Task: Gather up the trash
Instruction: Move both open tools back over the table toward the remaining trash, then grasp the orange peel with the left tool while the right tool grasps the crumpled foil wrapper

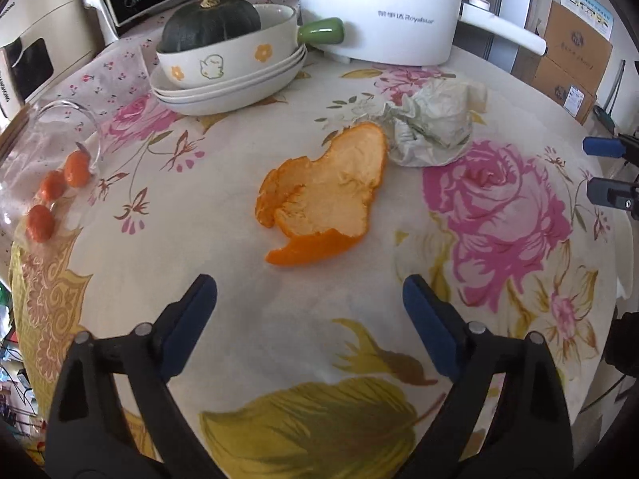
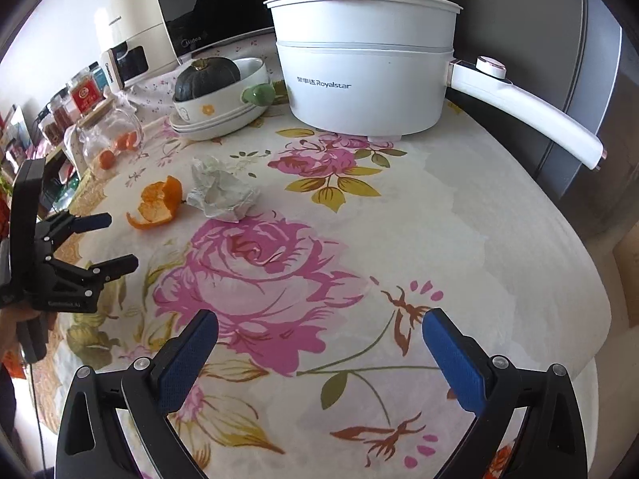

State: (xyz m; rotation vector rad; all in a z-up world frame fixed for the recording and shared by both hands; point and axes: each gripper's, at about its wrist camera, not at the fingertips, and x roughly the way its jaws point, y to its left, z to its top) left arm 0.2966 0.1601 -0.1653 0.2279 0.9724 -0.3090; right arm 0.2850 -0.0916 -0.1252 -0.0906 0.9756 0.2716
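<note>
A: Peel [image 1: 325, 195], dead ahead in the left wrist view, flat on the floral tablecloth [image 1: 279, 319], pith side up. Lying just beyond the fingertips of the left gripper [image 1: 309, 299], lined up between them. Jaws spread wide, grasping nothing.

B: Placed for a straight reach, by the look of it. And beside the peel?

A: Crumpled tissue [image 1: 433, 123], touching or nearly touching the peel's far edge. Both probably trash, both loose on the cloth. No bin visible anywhere.

B: Containers?

A: Glass jar [image 1: 52, 151] tipped on its side at far left, holding small orange fruits [image 1: 54, 187]. Handled bowl [image 1: 235, 60] on stacked plates [image 1: 223, 92], carrying a dark green squash [image 1: 211, 22]. White Royalstar pot [image 1: 379, 20] behind, contents hidden.

B: Over to the right wrist view.

A: Right gripper [image 2: 319, 335] hovering low over a big pink rose, well apart from the trash. Fingers parted, empty. Waiting its turn, seemingly.

B: Same items visible?

A: Peel [image 2: 157, 205] and tissue [image 2: 221, 193] up left, side by side. Left gripper [image 2: 116, 241] seen from the side, jaws released, aimed toward the peel. Jar [image 2: 114, 135] with fruit near the table edge, squash [image 2: 207, 78] in its bowl [image 2: 227, 95], lidded pot [image 2: 365, 64] at the back.
</note>
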